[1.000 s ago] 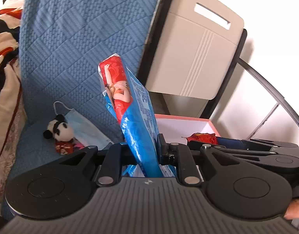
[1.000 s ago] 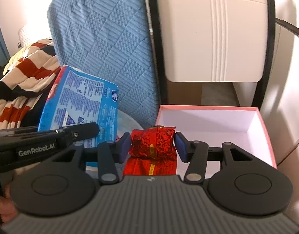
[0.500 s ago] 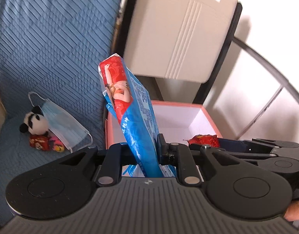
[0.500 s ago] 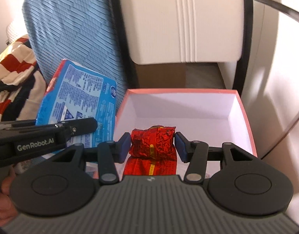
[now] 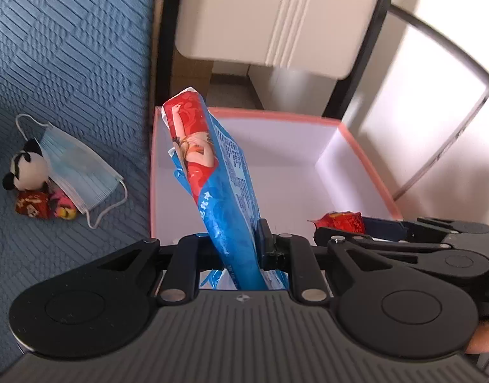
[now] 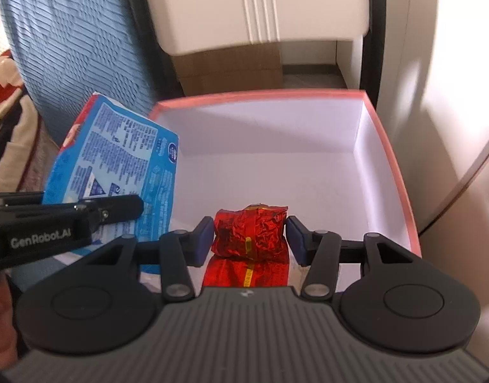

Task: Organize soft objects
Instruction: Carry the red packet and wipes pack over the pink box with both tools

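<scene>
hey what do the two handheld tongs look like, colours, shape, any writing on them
Both tongs, left and right, are matte black: a ribbed grey-black body, two rounded lobes with circular recesses, and linkage arms with silver pivot pins. The right one's fingers carry dark blue pads. The left tongs' side reads "GenRobot.AI" in grey lettering. No cables or sleeves show.

The left gripper [image 5: 241, 249] points forward and down, its jaws drawn close and clamped on a blue and red packet [image 5: 218, 185] that stands up between them. The right gripper [image 6: 249, 239], just to its right and tilted down the same way, has its jaws about half apart with a crinkled red foil pack [image 6: 250, 233] pinched between the pads
</scene>
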Available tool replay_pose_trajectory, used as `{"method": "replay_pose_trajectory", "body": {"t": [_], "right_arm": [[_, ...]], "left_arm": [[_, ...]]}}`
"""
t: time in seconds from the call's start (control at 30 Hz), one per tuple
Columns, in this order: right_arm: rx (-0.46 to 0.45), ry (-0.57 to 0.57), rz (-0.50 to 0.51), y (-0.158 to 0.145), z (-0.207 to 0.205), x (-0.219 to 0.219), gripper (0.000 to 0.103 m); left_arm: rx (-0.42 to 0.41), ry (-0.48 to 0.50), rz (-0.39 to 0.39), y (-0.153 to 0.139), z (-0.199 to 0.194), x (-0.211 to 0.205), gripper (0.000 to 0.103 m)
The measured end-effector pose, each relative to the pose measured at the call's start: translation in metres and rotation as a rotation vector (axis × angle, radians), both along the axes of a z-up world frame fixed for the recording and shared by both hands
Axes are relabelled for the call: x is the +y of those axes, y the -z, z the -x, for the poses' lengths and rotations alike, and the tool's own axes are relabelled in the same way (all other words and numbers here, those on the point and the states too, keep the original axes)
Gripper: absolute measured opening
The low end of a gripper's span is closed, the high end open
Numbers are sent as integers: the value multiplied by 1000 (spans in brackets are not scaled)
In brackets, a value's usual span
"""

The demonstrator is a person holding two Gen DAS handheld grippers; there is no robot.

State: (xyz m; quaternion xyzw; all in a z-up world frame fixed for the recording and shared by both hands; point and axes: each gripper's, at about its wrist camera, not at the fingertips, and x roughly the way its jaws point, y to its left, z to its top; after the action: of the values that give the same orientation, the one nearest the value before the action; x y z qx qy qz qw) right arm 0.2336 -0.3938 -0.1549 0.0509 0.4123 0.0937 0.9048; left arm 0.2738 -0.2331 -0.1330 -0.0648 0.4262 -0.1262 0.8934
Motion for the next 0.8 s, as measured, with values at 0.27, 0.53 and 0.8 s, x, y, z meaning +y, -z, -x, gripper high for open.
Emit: {"method": "replay_pose_trajectory", "body": {"t": [0.27, 0.53, 0.8], "right_arm": [[55, 12, -23, 26, -3, -14, 52], [43, 28, -12, 13, -3, -20, 53], [-14, 48, -4, -17, 10, -14, 53]], "left_arm": [[49, 10, 0, 21, -6, -7, 23], [13, 0, -5, 9, -1, -10, 61], [-49, -19, 2, -26, 12, 4, 61]]}}
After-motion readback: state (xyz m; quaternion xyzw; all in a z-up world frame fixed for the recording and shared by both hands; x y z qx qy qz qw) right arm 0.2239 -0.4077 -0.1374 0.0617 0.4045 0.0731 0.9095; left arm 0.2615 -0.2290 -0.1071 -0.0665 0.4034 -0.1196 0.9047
